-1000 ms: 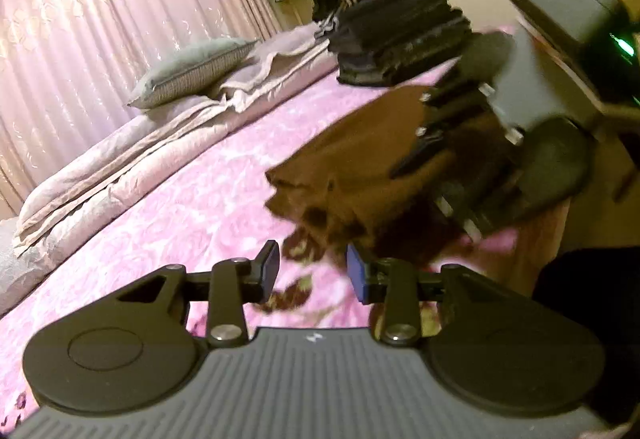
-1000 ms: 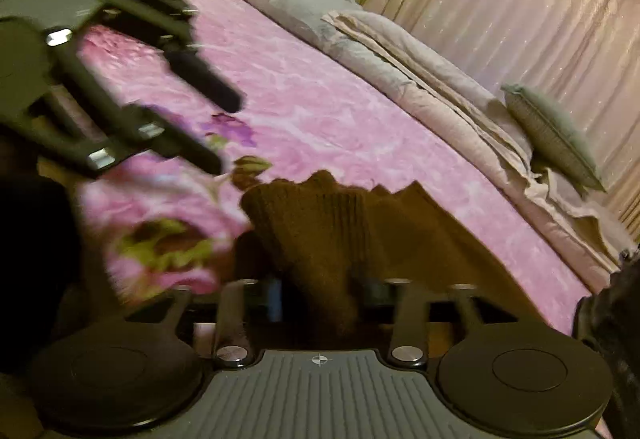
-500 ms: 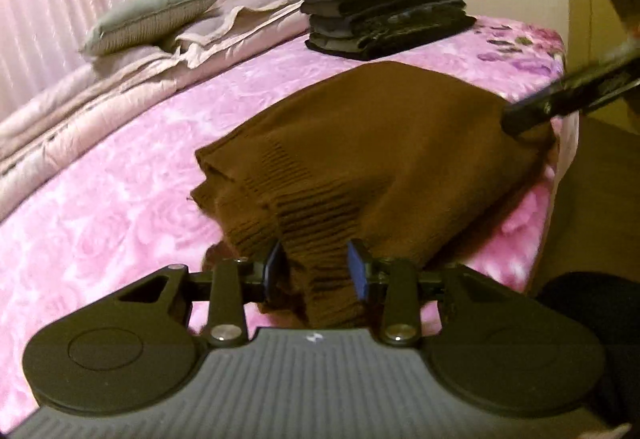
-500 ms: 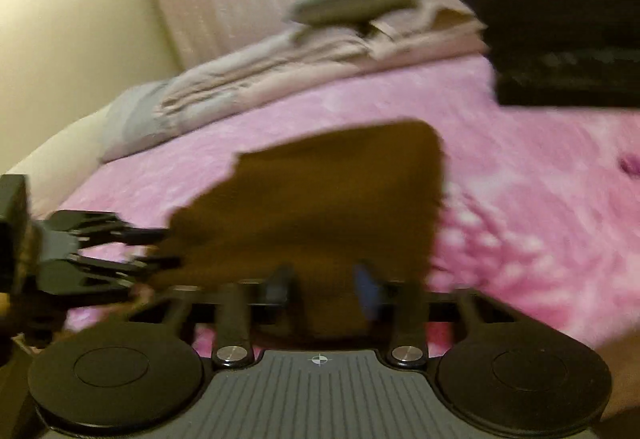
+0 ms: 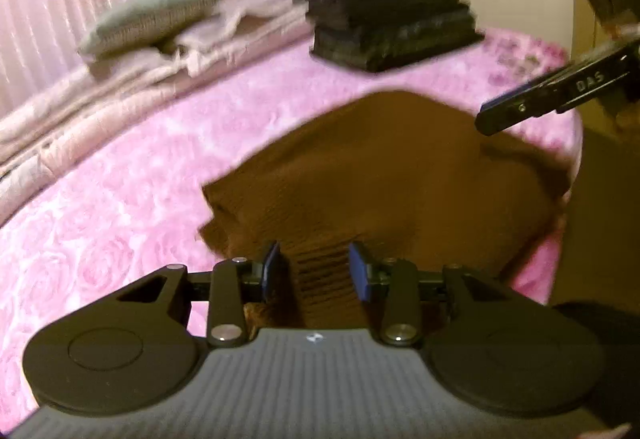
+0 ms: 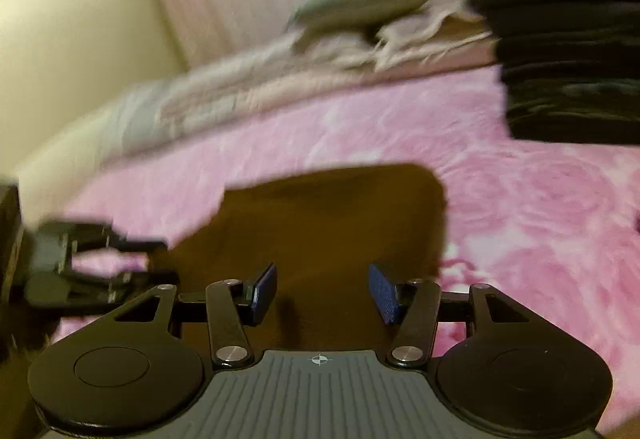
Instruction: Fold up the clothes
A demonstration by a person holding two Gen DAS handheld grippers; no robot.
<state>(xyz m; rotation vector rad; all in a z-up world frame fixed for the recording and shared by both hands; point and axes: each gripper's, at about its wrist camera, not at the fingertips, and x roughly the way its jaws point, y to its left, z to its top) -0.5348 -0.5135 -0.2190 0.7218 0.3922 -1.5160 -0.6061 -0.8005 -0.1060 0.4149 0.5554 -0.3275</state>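
A folded brown knit sweater (image 5: 384, 175) lies on the pink floral bedspread (image 5: 120, 199) near the bed's front edge; it also shows in the right wrist view (image 6: 320, 223). My left gripper (image 5: 314, 269) has its jaws apart with the sweater's ribbed hem between the blue pads. My right gripper (image 6: 324, 293) is open over the sweater's near edge, holding nothing. One right gripper finger (image 5: 552, 99) shows above the sweater's right side in the left wrist view. The left gripper (image 6: 100, 267) appears blurred at the left of the right wrist view.
A tall stack of dark folded clothes (image 5: 388, 3) stands at the far side of the bed, also in the right wrist view (image 6: 568, 51). A grey pillow (image 5: 148, 19) and a folded beige quilt (image 5: 100, 91) lie along the curtain side. The bed edge (image 5: 568, 207) drops off at the right.
The right gripper has opened and let go of the sweater. The sweater now lies flatter on the bed. Both grippers have shifted toward its near edge.
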